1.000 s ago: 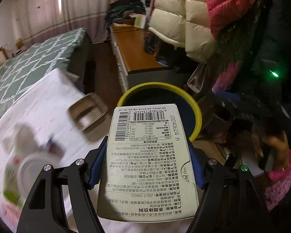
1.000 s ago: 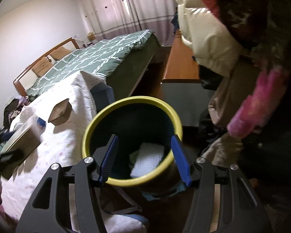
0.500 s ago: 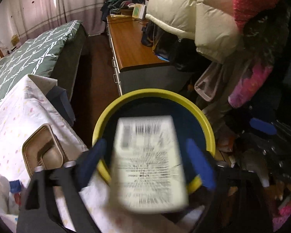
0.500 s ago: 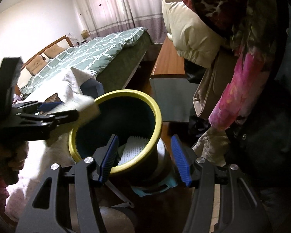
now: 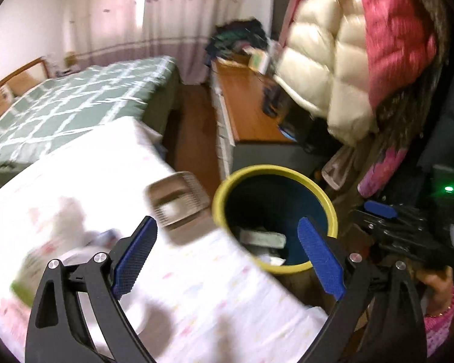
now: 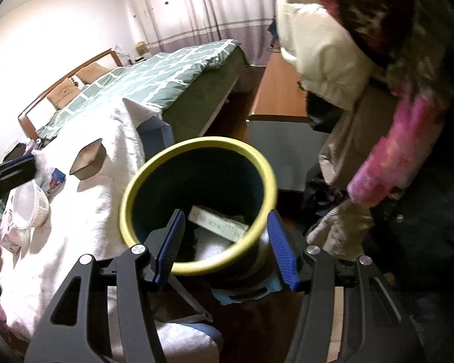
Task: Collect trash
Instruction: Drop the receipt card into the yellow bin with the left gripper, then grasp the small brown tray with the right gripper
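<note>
A dark bin with a yellow rim stands beside the white-clothed table. The white drink carton lies inside it on other white trash. My left gripper is open and empty, above the table edge next to the bin. My right gripper has its blue pads either side of the bin's near wall, close to or touching it; whether it grips is unclear. On the table lie a brown paper tray, a white bowl and a small blue-red wrapper.
The white tablecloth fills the left. A green quilted bed and a wooden sideboard lie behind. Puffy coats hang on the right, over the bin. A blue chair back stands between table and bed.
My left gripper carried the carton over the bin, opened and dropped it in, then drew back left over the table. The right gripper stayed at the bin.
</note>
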Demonstrator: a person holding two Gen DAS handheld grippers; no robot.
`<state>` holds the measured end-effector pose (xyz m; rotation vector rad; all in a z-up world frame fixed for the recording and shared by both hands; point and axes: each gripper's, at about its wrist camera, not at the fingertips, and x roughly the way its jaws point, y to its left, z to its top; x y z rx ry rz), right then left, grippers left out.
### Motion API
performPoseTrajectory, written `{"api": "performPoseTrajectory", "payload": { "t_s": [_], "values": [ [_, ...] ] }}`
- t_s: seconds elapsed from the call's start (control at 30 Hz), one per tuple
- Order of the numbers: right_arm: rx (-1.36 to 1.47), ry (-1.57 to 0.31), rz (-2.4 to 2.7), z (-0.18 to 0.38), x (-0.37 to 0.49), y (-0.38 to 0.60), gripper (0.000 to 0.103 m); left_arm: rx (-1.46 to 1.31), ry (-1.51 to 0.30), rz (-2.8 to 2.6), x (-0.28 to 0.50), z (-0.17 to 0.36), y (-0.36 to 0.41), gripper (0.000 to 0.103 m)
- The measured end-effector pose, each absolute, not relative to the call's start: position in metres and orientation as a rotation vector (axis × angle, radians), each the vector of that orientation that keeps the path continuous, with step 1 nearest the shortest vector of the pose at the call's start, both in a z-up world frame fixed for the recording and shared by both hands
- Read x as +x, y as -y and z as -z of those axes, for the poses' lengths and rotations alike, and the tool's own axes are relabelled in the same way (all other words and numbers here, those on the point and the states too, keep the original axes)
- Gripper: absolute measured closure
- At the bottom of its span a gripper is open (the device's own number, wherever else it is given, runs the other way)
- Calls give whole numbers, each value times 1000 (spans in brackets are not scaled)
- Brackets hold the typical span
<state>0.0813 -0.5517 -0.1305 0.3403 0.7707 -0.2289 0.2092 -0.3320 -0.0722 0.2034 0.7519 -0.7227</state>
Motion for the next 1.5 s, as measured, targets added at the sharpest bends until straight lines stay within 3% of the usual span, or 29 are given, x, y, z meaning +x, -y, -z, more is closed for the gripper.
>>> {"api": "performPoseTrajectory", "payload": {
  "t_s": [0.27,0.53,0.63,0.7,0.93,1.17,1.5],
  "values": [
    [276,-783,74,111,151,493,49,92,-623,442,171,47,189,6],
    [231,-834,4,104,235,442,49,-19,-666,270,154,68,91,6],
    [225,-870,10,110,260,432,61,-57,-672,235,156,74,66,6],
    [226,-899,15,116,277,426,70,-66,-668,226,156,76,58,6],
    [212,-953,65,128,301,418,76,-77,-676,240,160,86,44,6],
    [242,-989,63,138,306,419,98,-90,-688,250,160,91,50,6],
    [278,-925,57,122,281,428,99,-78,-683,268,154,90,60,6]
  ]
}}
